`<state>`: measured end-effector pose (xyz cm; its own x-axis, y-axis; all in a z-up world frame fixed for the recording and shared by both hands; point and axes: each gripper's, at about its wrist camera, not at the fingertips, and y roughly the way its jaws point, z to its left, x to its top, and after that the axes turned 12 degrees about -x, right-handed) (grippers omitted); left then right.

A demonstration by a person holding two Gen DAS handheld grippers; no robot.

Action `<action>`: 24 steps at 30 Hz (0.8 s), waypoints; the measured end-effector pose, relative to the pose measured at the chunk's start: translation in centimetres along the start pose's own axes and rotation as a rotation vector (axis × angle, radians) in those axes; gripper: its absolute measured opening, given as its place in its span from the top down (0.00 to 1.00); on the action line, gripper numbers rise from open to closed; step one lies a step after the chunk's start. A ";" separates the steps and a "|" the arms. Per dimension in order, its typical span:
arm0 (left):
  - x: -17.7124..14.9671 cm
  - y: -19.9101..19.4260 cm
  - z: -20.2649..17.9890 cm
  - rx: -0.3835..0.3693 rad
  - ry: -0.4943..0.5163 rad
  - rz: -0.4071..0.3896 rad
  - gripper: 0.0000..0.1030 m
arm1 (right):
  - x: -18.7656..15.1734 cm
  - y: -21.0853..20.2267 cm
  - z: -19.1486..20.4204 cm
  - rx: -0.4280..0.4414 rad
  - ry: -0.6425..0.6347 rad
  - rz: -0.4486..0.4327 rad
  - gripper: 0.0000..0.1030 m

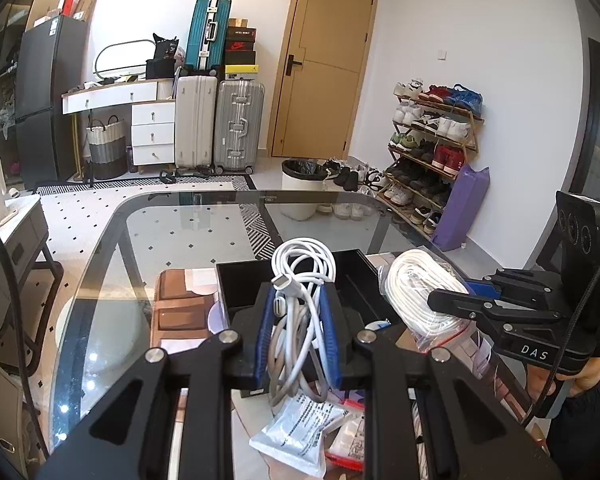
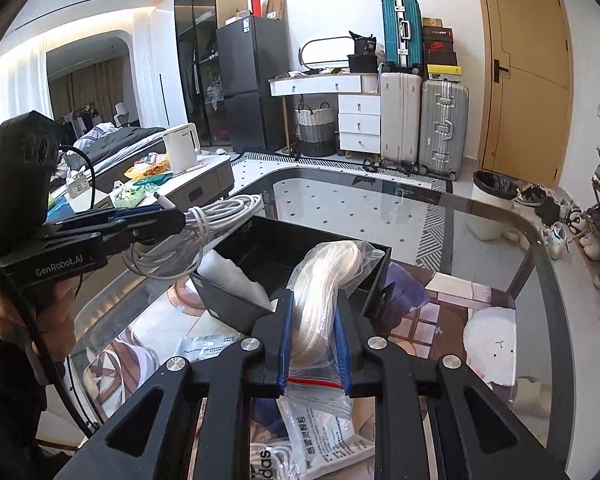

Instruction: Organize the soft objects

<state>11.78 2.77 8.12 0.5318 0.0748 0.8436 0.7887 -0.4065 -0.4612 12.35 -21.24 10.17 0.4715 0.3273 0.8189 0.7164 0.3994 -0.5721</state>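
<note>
A: Where is the coiled white charging cable (image 1: 300, 300) found, taking the black box (image 1: 352, 280) as the mark?

B: It is held just in front of the box and above it, off the glass table (image 1: 148, 232); it is clamped between the blue pads (image 1: 265, 332) of the left gripper (image 1: 298, 320), whose jaws are drawn narrow onto the bundle; loose loops are left hanging below the pads.

A: And the bagged white cord (image 2: 320, 292)?

B: It is kept at the box's near right edge, also raised; the right gripper (image 2: 314, 344) is closed tight on it, the clear zip bag (image 2: 320, 392) being pinched along with the coil; the bag's red seal strip is seen just under the jaws.

A: What is contained in the box?

B: A white sheet of padding (image 2: 236, 280) is seen against its left inner wall; the rest of its interior is hidden behind the held coils.

A: What is laid around the box?

B: Printed packets (image 1: 296, 432) are lying on the near side of it, under both grippers; an illustrated mat (image 2: 452, 312) is spread beneath it on the glass.

A: Beyond the box?

B: A white bin (image 1: 302, 188) with a black liner is stood on the floor behind it.
</note>
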 end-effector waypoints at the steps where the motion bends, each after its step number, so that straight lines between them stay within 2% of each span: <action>1: 0.1 0.2 0.1 0.000 -0.001 0.002 0.80 | 0.1 0.1 0.0 0.000 0.000 0.000 0.82; 24: 0.9 5.2 0.5 0.021 0.011 0.050 0.80 | 2.5 3.8 -0.5 -0.007 0.014 0.012 0.82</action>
<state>16.56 1.15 6.36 0.5675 0.0444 0.8222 0.7673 -0.3907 -0.5086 16.53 -19.34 10.08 0.4871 0.3200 0.8126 0.7140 0.3898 -0.5815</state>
